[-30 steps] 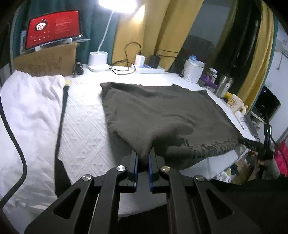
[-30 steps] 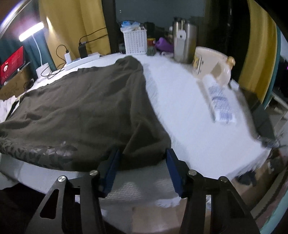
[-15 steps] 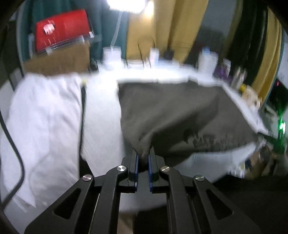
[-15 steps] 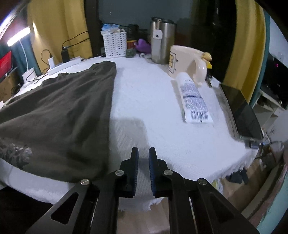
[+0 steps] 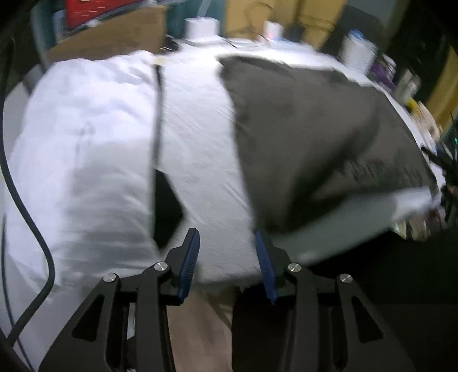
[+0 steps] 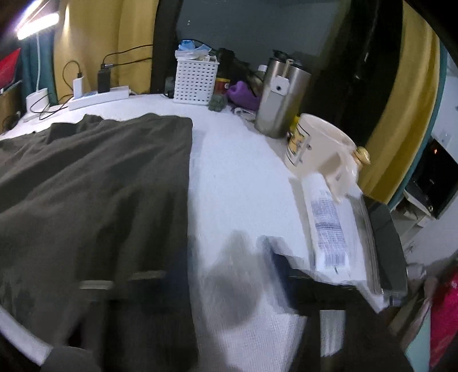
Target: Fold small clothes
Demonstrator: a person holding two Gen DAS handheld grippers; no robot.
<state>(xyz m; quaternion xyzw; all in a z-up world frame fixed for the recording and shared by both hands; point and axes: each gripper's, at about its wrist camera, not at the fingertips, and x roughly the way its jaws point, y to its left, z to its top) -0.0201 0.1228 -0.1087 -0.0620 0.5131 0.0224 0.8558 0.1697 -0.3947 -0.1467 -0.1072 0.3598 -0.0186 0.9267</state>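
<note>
Garment (image 5: 309, 137) corner newly dropped; both grippers' fingers (image 5: 189, 259) opening, empty, at table edge (image 6: 257, 337).

A table under a white textured cloth (image 6: 237, 177) fills the room's middle. Mustard-yellow curtains (image 6: 94, 43) hang behind it, with a dark teal wall strip beside them. A bright lamp (image 6: 37, 24) glows at the upper left. Along the far edge stand a white power strip (image 6: 100, 97), a perforated white basket (image 6: 196, 81) and 1 steel flask (image 6: 282, 97).

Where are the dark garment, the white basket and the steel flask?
dark garment (image 6: 100, 186), right wrist view, middle of cloth.
white basket (image 6: 196, 81), right wrist view, front wall.
steel flask (image 6: 282, 100), right wrist view, body.
</note>
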